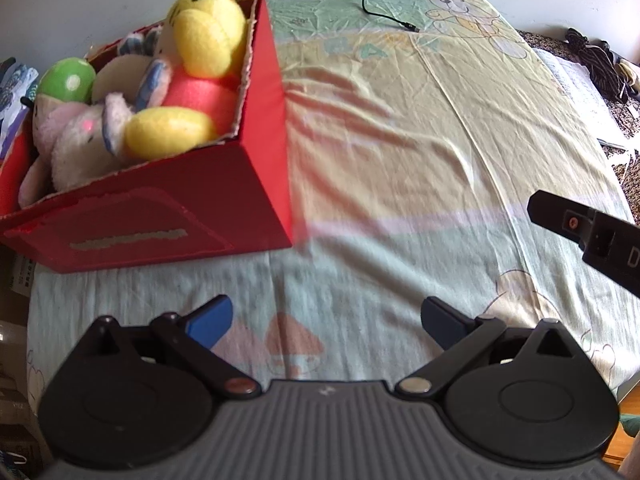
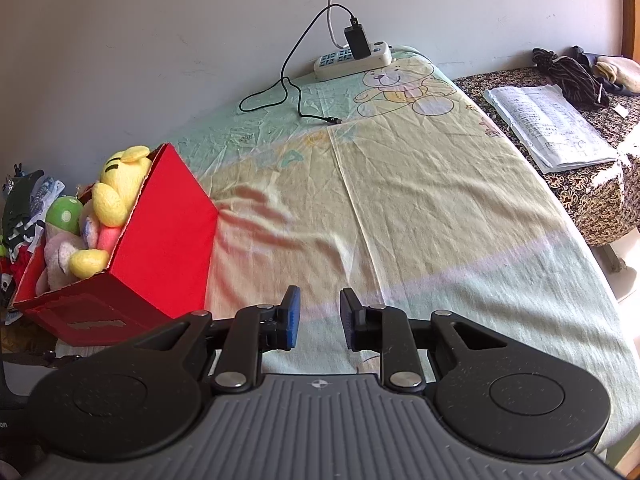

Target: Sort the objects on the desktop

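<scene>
Left gripper: spread wide, empty, over the bed sheet.
Right gripper: narrowly parted, empty.
Red box: ahead-left of both grippers, apart.
Plush toys: inside the red box.

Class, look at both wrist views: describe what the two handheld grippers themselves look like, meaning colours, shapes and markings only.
Both match. The left gripper and the right gripper each have a grey ribbed body, two round black discs at the sides, black link arms with silver or copper-coloured rivets, and blue pads on black fingers. A small cross mark sits at the body's front edge. No cables or sleeves show.
</scene>
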A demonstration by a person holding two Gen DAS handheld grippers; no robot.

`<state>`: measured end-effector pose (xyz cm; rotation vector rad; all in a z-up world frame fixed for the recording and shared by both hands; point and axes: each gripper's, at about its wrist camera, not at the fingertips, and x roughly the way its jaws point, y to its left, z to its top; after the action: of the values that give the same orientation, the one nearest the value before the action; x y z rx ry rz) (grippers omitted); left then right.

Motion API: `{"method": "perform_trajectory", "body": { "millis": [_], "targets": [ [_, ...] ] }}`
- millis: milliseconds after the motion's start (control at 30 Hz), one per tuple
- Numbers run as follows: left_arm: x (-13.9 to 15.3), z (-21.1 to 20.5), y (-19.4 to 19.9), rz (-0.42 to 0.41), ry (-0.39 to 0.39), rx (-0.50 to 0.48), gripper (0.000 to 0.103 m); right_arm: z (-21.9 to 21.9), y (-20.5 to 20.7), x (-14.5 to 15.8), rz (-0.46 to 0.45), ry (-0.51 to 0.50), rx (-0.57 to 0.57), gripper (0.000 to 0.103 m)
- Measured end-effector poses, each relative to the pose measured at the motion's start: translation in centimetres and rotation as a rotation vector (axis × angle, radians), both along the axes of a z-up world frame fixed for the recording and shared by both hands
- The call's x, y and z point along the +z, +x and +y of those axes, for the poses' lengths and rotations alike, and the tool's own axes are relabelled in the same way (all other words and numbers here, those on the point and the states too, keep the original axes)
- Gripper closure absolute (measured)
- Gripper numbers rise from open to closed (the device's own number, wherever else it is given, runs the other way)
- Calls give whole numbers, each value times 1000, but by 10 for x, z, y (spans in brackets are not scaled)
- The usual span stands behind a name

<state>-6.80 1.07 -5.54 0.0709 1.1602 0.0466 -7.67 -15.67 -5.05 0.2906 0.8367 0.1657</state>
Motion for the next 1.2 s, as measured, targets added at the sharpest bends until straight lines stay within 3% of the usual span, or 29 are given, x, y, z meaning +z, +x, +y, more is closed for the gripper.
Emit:
{"method": "perform_trajectory", "body": {
  "millis": [300,867,1200],
  "targets": [
    [2,43,-5,-2,9,18,2,42,0,5,-11,-3,15,79],
    [4,167,-21,7,0,70,2,168,-18,8,-12,-36,96,79],
    [36,215,-17,-66,11,21,2,213,-21,37,-72,-29,106,79]
  ]
}}
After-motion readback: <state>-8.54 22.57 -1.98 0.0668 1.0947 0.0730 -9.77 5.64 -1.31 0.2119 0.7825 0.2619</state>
